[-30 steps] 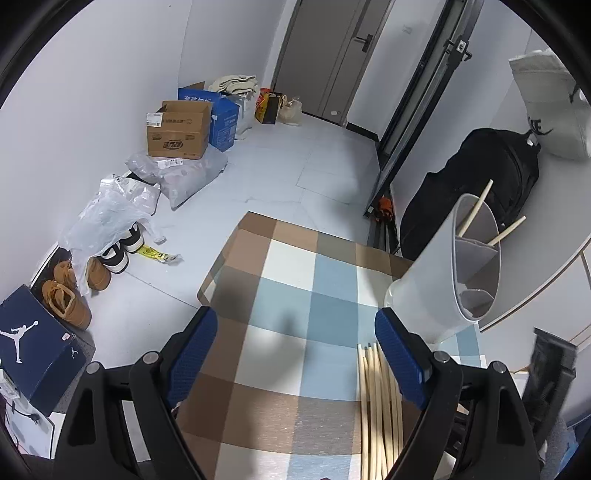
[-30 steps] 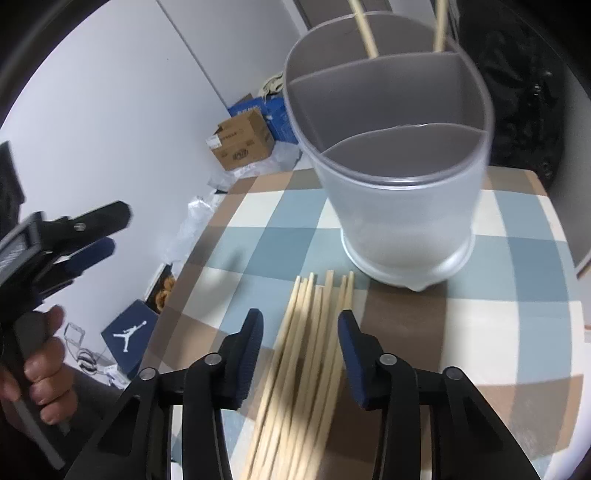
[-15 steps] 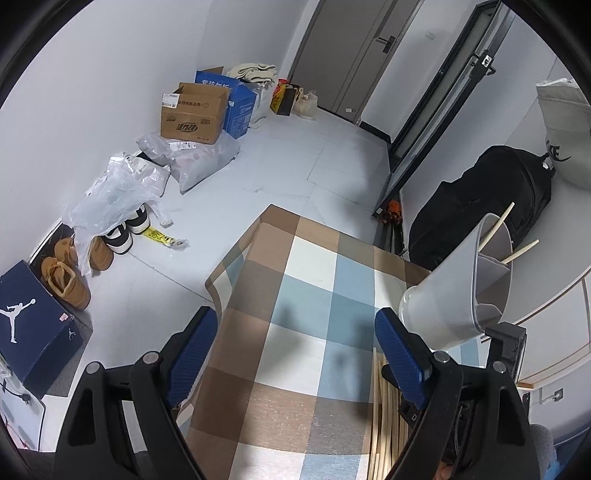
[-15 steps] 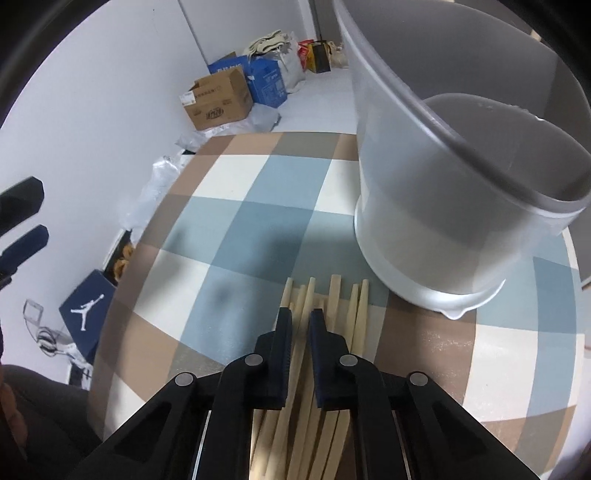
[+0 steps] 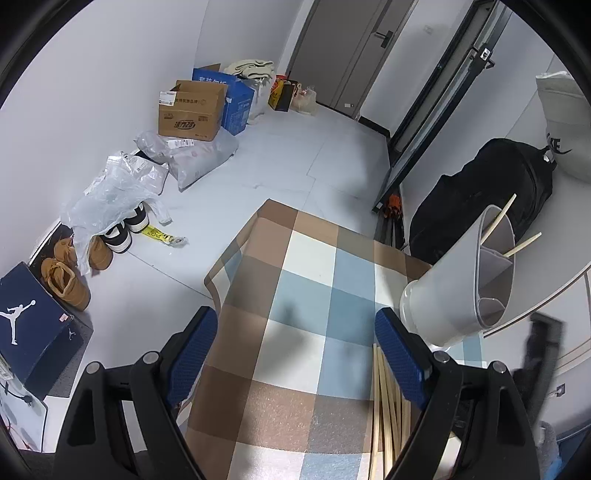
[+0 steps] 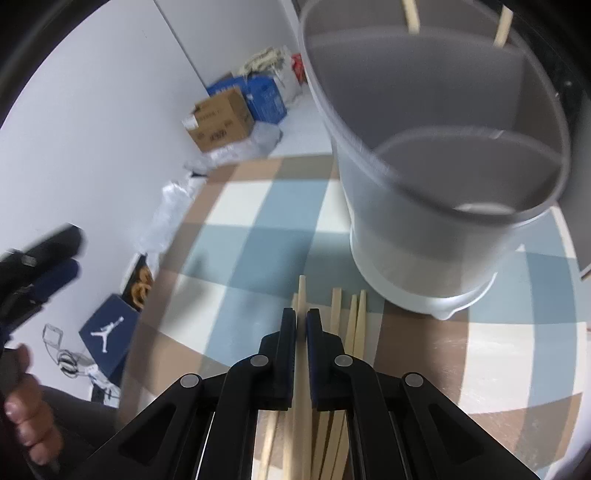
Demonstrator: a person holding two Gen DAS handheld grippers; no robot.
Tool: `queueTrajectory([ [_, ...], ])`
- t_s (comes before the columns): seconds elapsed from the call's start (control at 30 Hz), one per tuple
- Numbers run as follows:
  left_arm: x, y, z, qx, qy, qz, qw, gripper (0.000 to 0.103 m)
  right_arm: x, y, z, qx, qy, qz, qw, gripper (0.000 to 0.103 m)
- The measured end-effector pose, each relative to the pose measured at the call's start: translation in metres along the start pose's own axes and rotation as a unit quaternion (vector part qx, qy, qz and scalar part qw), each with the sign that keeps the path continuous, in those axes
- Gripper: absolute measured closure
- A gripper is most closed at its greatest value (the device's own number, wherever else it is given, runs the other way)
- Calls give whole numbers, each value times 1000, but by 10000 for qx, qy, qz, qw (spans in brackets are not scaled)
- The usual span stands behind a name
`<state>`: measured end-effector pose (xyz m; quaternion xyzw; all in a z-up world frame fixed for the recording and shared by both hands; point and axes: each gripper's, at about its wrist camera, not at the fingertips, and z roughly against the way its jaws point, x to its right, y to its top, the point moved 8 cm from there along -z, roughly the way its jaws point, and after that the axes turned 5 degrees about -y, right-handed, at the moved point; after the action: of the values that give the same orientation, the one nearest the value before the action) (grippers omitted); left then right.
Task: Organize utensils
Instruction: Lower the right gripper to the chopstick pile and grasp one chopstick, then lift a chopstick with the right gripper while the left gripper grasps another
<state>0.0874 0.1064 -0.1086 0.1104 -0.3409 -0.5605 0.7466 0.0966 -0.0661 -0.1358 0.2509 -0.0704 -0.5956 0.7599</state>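
While right gripper [image 6: 301, 325] jaws clamp chopstick [image 6: 301, 295], left gripper [image 5: 293, 354] jaws wide; Jordan logo on shoebox [image 5: 31, 325].

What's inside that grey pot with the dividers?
The grey pot has two wooden chopsticks standing in its far compartment. The nearer compartments show only bare walls; the far compartment's bottom is hidden by the divider.

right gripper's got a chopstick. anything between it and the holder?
Nothing visible. The right gripper is shut on one chopstick, tip pointing toward the grey holder just ahead. Only bare checked tablecloth lies between. The near compartment looks empty; two chopsticks stand in the far one.
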Motion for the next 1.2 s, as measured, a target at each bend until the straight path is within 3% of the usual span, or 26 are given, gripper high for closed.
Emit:
queueTrajectory([
  [0.37,20,-27,-22,-536,90,-487,9973,19,15,8,69,823,326,-226,9958,98],
  [0.67,51,-82,-44,-1438,167,-1356,9801,19,35,6,103,1177,537,-469,9905,98],
  [0.77,52,-88,-46,-1488,322,-1633,9748,19,39,5,112,1272,586,-506,9889,98],
  [1.2,58,-106,-56,-1718,608,-1879,9651,19,56,-1,136,1474,731,-544,9849,98],
])
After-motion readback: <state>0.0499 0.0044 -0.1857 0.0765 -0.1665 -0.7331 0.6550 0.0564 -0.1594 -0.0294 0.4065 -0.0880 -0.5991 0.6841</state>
